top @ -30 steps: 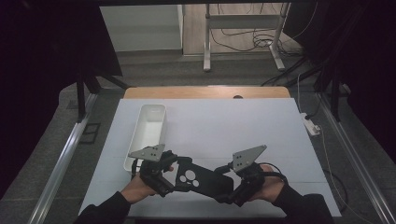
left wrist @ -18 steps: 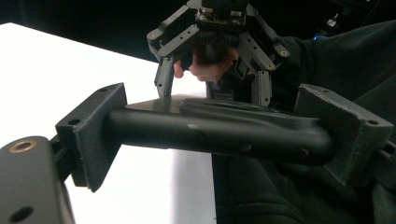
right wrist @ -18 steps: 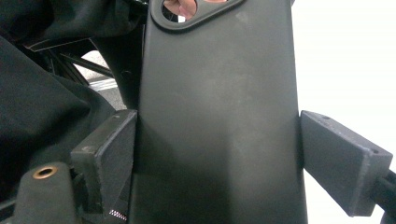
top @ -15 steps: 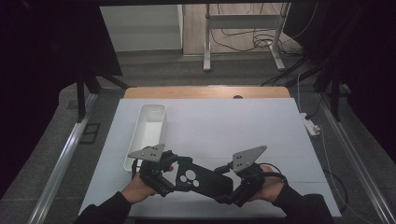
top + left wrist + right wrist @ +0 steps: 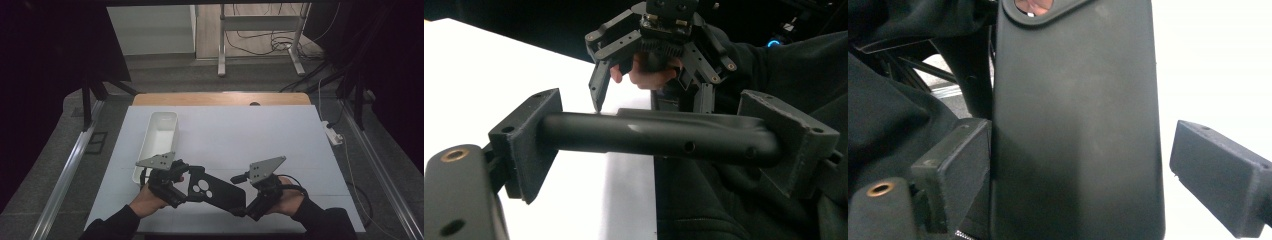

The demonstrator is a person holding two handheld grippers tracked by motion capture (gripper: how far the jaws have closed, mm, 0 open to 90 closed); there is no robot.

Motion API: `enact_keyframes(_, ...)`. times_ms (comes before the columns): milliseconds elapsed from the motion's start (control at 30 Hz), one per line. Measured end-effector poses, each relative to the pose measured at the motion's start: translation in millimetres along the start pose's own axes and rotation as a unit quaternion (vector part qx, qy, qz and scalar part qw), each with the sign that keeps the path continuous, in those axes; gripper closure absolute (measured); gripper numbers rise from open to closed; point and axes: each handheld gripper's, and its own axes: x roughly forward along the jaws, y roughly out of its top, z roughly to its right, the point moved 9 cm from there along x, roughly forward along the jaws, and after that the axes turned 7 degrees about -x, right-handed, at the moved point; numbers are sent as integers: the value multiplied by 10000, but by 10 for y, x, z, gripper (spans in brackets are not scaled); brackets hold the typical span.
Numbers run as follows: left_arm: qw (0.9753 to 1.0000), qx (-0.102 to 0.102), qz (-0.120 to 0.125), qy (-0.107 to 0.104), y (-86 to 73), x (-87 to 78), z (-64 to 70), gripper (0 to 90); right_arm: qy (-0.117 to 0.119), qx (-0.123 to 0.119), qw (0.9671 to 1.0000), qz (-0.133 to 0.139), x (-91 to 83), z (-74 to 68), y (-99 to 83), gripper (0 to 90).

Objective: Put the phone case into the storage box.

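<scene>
1. Phone case (image 5: 216, 190), black, flat, with a camera cutout showing pale dots, sits low over the near part of the white table (image 5: 260, 135), between the two grippers.
2. Left gripper (image 5: 184, 189) is at the case's cutout end; in the left gripper view its jaws stand at either side of the case's edge (image 5: 659, 134), both pads against it, so it is clamped on the case.
3. Right gripper (image 5: 243, 206) is at the opposite end. In the right gripper view the left jaw touches the case's back (image 5: 1078, 125); the right jaw stands clear with white table showing in the gap. Jaws parted, not gripping.
4. Left gripper view also shows the right gripper (image 5: 649, 95) farther off, one jaw tip just at the case's edge, a hand (image 5: 646, 72) wrapped on its handle.
5. White bin (image 5: 156, 145), long and narrow, lies on the table's left side, just beyond the left gripper.
6. Dark sleeves enter from the bottom of the high view.
</scene>
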Motion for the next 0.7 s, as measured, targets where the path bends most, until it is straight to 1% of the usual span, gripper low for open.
enact_keyframes(167, 9999, -34, -57, 92, -7, -8, -27, 145, -85, 51, 9999, -62, -6, 38, -32, 84)
enact_keyframes(200, 9999, -41, -78, 130, -7, -11, -35, 145, -100, 91, 9999, -102, -5, 52, -52, 82)
enact_keyframes(300, 9997, -71, -91, 219, 1, -28, -56, 146, -123, 110, 9997, -158, -3, 64, -73, 80)
enact_keyframes(333, 9995, -89, -114, 291, 2, -40, -72, 147, -133, 121, 9996, -199, -1, 70, -88, 77)
enact_keyframes(433, 9991, -109, -133, 387, 4, -61, -96, 147, -173, 128, 9995, -248, -7, 79, -113, 75)
enact_keyframes(567, 9981, -134, -153, 578, 15, -96, -139, 147, -260, 209, 9990, -307, -31, 112, -139, 70)
enact_keyframes(700, 9967, -168, -131, 778, 42, -156, -189, 147, -353, 309, 9976, -501, -42, 140, -207, 50)
